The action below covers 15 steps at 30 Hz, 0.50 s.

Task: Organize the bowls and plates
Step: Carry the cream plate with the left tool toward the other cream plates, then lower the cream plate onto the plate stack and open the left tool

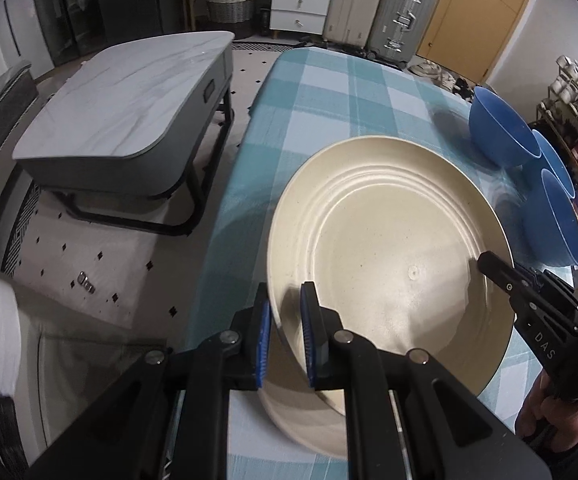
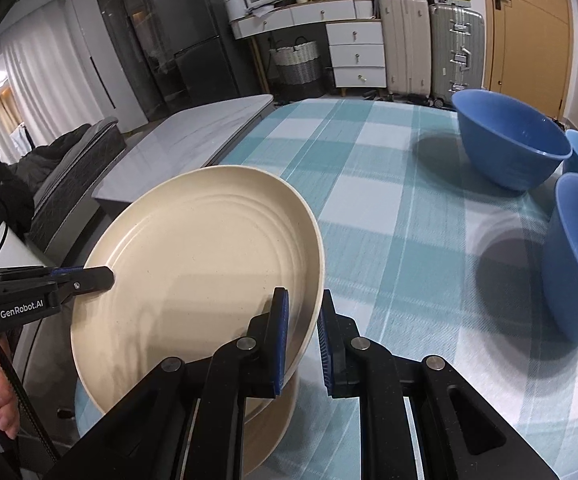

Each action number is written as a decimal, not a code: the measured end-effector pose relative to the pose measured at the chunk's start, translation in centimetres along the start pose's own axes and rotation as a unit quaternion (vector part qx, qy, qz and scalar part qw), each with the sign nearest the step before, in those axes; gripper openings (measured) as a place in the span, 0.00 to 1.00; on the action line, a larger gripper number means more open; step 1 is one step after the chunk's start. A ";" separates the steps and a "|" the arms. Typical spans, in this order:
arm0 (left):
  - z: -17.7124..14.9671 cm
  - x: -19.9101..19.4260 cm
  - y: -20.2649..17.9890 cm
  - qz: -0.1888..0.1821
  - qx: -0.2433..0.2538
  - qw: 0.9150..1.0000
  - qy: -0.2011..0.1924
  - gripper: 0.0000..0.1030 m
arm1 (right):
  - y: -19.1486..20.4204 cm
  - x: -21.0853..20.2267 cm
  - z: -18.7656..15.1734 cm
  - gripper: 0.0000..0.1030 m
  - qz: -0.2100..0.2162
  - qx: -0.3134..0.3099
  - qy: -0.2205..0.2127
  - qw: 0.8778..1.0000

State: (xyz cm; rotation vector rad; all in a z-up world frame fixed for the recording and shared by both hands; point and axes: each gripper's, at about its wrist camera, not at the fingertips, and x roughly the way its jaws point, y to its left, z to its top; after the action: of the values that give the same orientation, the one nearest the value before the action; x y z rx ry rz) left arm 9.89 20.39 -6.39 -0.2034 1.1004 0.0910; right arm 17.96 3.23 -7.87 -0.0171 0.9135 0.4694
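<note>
I hold a large cream plate (image 1: 389, 240) (image 2: 193, 256) by two opposite sides of its rim, just above the table. My left gripper (image 1: 285, 312) is shut on its left rim, and in the right wrist view one finger (image 2: 99, 277) of it shows on that rim. My right gripper (image 2: 303, 312) is shut on the right rim, and its finger (image 1: 495, 266) shows in the left wrist view. Under the held plate lies another cream plate (image 1: 297, 424) (image 2: 273, 416), mostly hidden. Three blue bowls (image 1: 501, 128) (image 2: 509, 144) stand close together at the right of the table.
The table wears a teal-and-white checked cloth (image 1: 329, 100) (image 2: 389, 200). A low grey marble-top table (image 1: 129, 96) stands on the floor to the left. Suitcases (image 2: 429, 40), white drawers (image 2: 355, 54), a basket (image 2: 299, 64) and a door stand behind. A shelf of mugs (image 1: 573, 120) is at the right.
</note>
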 end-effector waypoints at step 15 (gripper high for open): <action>-4.7 1.3 0.1 0.041 0.014 0.999 0.002 0.14 | 2.7 0.1 -3.5 0.14 -0.032 -0.077 -0.010 0.996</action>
State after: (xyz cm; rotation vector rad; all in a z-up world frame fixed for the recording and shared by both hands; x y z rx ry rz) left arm 6.36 19.49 -9.59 -0.1326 1.1143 0.1482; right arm 14.31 5.00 -9.63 -0.1817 0.8527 0.4788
